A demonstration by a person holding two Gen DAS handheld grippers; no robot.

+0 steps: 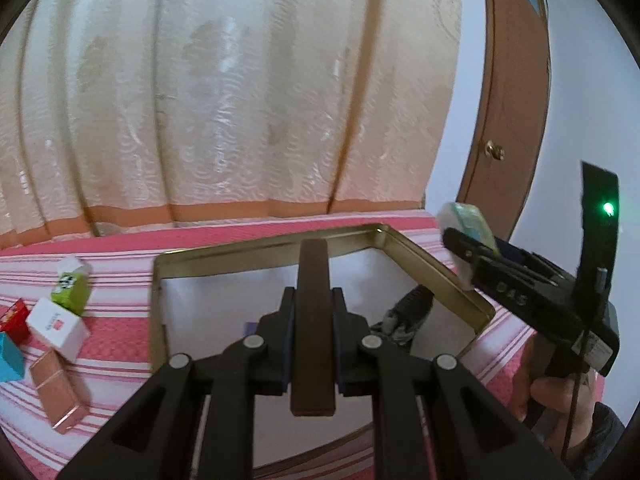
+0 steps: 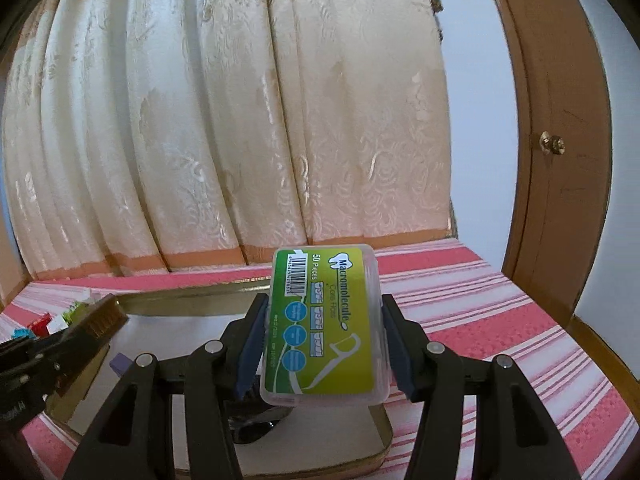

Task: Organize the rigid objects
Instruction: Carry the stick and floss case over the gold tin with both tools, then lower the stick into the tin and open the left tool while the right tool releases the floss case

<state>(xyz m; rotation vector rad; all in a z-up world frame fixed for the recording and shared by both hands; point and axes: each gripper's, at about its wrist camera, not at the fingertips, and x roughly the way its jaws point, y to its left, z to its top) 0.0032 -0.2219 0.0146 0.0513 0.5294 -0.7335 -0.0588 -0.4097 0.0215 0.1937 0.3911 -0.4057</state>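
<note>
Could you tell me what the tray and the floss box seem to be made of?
Tray: probably tin-plated metal, gold and glossy, with a thin folded rim that reflects light. Floss box: clear, glossy plastic; its see-through edges frame a green printed label.

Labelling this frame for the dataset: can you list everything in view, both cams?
tin tray: 1, gold rim, white floor, centre of the bed
dark brown bar: 1, in the left hand-held gripper, over the tray
floss pick box: 1, clear with green label, in the right hand-held gripper
small cartons: at least five, green, white, red, blue, rose-gold, on the cover left of the tray
dark patterned object: 1, black-grey, inside the tray, unclear
bed cover: 1, pink-white stripes
curtain: 1, cream, behind
door: 1, brown, right
left hand-held gripper: 1, black, shut on the bar
right hand-held gripper: 1, black, shut on the box
hand: 1, holding the right hand-held gripper
</note>
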